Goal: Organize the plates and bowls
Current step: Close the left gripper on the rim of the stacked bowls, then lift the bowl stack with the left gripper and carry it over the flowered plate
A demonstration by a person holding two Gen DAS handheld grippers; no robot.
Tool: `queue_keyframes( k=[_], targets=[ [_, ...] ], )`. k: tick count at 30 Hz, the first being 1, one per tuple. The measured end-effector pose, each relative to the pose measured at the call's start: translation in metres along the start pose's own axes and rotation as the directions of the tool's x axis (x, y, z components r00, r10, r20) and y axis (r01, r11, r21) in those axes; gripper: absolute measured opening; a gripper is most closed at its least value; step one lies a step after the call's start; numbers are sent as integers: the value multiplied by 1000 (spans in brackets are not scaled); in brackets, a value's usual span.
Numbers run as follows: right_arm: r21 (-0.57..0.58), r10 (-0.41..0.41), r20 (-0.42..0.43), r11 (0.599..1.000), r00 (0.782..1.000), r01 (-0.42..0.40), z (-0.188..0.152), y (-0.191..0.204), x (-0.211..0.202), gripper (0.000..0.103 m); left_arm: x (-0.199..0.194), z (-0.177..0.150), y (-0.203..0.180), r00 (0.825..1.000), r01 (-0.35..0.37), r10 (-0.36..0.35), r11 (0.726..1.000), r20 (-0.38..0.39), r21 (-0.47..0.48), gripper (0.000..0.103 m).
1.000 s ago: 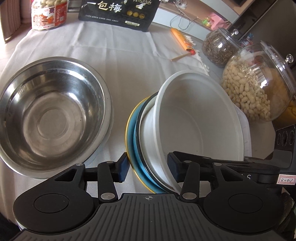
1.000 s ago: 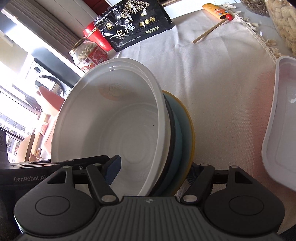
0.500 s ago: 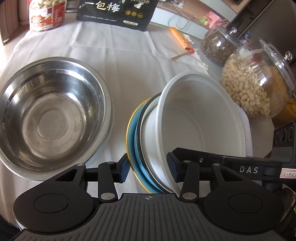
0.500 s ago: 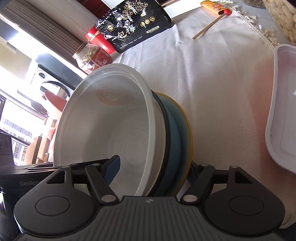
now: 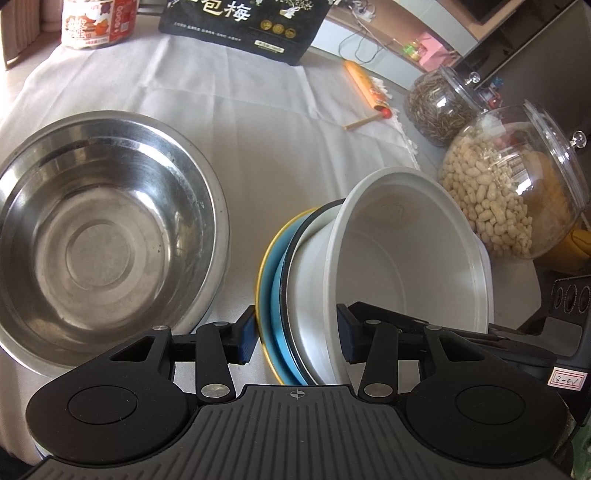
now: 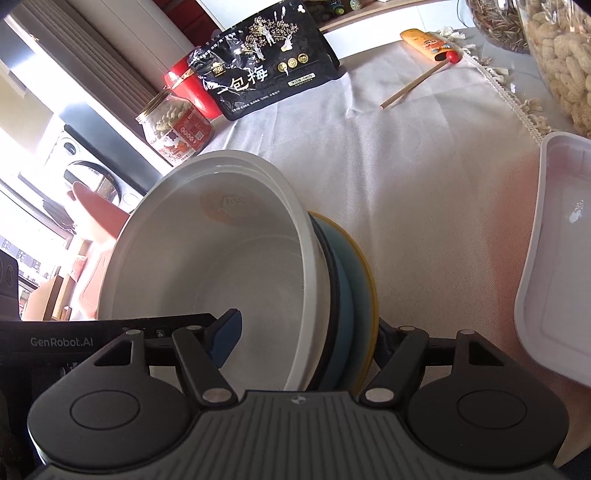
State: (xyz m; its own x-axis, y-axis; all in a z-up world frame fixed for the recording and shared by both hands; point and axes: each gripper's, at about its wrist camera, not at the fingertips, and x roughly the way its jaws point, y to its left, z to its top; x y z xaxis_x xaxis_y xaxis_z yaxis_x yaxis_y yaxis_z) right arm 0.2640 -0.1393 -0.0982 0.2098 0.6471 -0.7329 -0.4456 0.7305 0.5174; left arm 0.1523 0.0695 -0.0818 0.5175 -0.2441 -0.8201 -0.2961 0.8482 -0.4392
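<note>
A stack of a white bowl [image 5: 406, 258], a dark-rimmed dish and a blue plate with a yellow rim [image 5: 267, 295] is held between both grippers above the white tablecloth. My left gripper [image 5: 295, 332] is shut on the stack's near edge, one finger under the plate, one inside the bowl. My right gripper [image 6: 306, 332] is shut on the opposite edge of the same stack: bowl [image 6: 221, 266], plate [image 6: 364, 291]. A large steel bowl [image 5: 99, 236] sits on the table to the left of the stack.
A white rectangular tray [image 6: 557, 258] lies at the right. A peanut jar [image 5: 506, 184] and a seed jar [image 5: 439, 99] stand at the right edge. A black snack bag [image 5: 243, 22], a red-labelled jar [image 5: 96, 18] and an orange tube [image 5: 365, 88] lie at the back.
Both grippers have carried the stack a little higher and nearer, so the table objects look farther off. The grip is unchanged.
</note>
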Motion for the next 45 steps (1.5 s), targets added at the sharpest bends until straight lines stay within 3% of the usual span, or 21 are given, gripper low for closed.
queue_keyframes(
  k=[11, 18, 27, 31, 33, 35, 41, 45],
  targets=[
    [-25, -24, -27, 999, 999, 23, -6, 10, 2, 72, -8, -6, -3, 999, -43, 43, 998, 2, 49, 47],
    [-15, 29, -45, 999, 999, -30, -2, 3, 2, 72, -8, -5, -5, 999, -52, 52, 996, 2, 78, 50],
    [-63, -37, -39, 997, 999, 34, 8, 8, 4, 72, 2, 0, -8, 998, -65, 66, 993, -7, 98, 51],
    [-59, -24, -53, 998, 998, 21, 8, 5, 4, 72, 7, 1, -4, 998, -56, 58, 996, -22, 70, 47],
    [-65, 24, -75, 997, 997, -29, 8, 6, 5, 76, 10, 2, -8, 996, -81, 84, 993, -27, 92, 45],
    [-65, 23, -74, 997, 997, -28, 7, 7, 5, 78, 10, 3, -10, 994, -98, 102, 990, -36, 105, 43],
    [-22, 40, -61, 999, 997, -42, 11, 1, 3, 78, 6, 11, 8, 994, 10, -12, 1000, -109, -14, 45],
    [-5, 14, -64, 1000, 998, -14, 10, 0, 2, 77, 8, 11, 5, 991, -2, 0, 1000, -133, -17, 46]
  ],
)
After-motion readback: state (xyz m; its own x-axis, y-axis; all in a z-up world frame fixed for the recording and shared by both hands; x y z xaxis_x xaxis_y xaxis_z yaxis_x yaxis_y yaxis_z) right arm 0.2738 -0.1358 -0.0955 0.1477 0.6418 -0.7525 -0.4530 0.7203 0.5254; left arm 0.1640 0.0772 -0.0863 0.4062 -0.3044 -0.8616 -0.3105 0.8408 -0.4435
